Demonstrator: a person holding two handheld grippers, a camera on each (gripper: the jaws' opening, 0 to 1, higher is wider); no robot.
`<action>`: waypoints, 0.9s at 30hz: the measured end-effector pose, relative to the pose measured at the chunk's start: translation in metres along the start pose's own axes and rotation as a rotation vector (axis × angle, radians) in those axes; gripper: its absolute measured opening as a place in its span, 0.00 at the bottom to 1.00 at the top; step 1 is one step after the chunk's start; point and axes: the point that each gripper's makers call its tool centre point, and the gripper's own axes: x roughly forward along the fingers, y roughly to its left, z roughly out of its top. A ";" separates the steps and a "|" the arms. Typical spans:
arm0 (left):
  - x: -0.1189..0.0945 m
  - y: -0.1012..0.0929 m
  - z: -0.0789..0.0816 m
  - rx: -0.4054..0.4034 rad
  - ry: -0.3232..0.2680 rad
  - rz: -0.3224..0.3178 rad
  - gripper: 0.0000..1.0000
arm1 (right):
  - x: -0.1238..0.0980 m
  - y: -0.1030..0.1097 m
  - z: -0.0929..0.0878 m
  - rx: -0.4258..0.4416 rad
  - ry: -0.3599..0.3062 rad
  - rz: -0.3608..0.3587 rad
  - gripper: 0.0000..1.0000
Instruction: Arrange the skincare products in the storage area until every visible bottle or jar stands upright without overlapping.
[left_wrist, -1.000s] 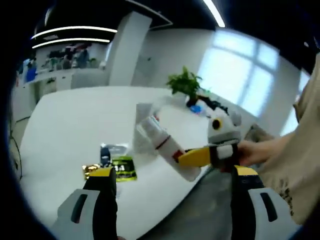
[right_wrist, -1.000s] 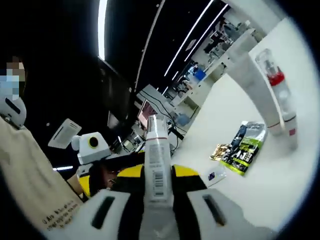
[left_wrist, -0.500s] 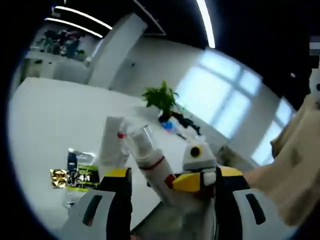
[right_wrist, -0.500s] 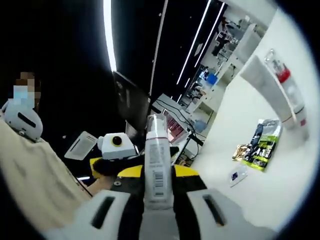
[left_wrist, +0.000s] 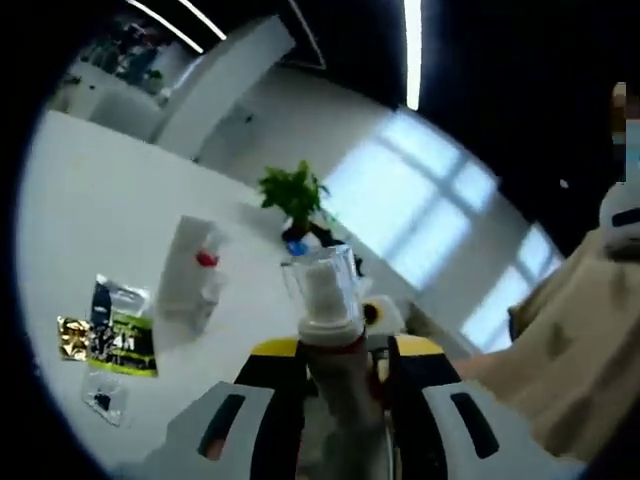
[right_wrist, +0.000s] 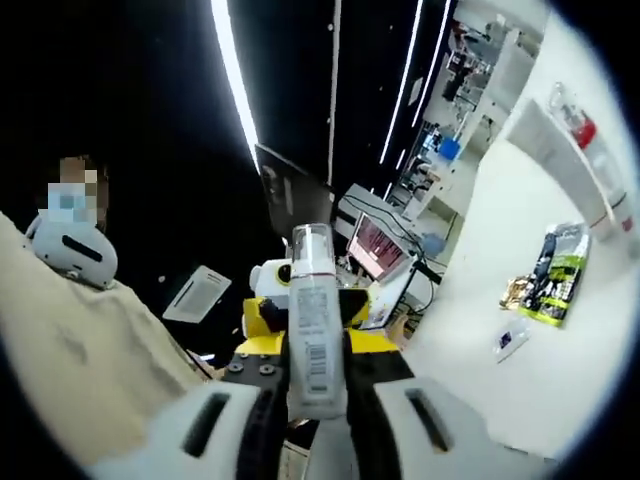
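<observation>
We have the big white tabletop (left_wrist: 120, 200) spread out below and to the side, well apart from both tools, which we hold up in the air. On it stand a tall white tube (left_wrist: 185, 262) and, just beside it, a clear bottle with a red band (left_wrist: 207, 262); in the right gripper view the same pair shows as the tube (right_wrist: 545, 140) and bottle (right_wrist: 592, 150). Near them lie a green-and-black foil sachet (left_wrist: 122, 340), a small gold packet (left_wrist: 70, 337) touching it, and a small clear sachet (left_wrist: 103, 400).

The task's thing in hand is the slim white bottle with a clear cap and a red ring at the neck (left_wrist: 335, 350), barcode side showing in the right gripper view (right_wrist: 312, 330). Our left gripper (left_wrist: 340, 372) has its jaws pressed in on the bottle from both sides, and our right gripper (right_wrist: 314, 370) pinches it too, so the bottle sits between the two tools.

The main risk, as we judge it, lies in the handover: if one tool lets go while the other's hold is loose, the smooth bottle could slip and drop to the floor or table edge. If both pull at once, it may twist askew. Later, setting it down close to the standing pair could knock them over, and the flat sachets could leave it standing unevenly.
</observation>
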 end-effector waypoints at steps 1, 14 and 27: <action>0.000 0.000 0.002 -0.008 -0.009 -0.002 0.26 | -0.002 0.000 0.001 -0.004 -0.007 0.004 0.20; 0.002 0.019 0.010 0.097 0.011 0.143 0.19 | -0.016 -0.028 0.013 -0.153 -0.017 -0.171 0.31; 0.006 0.042 0.006 0.253 0.141 0.281 0.18 | -0.036 -0.019 0.053 -0.408 0.013 -0.349 0.41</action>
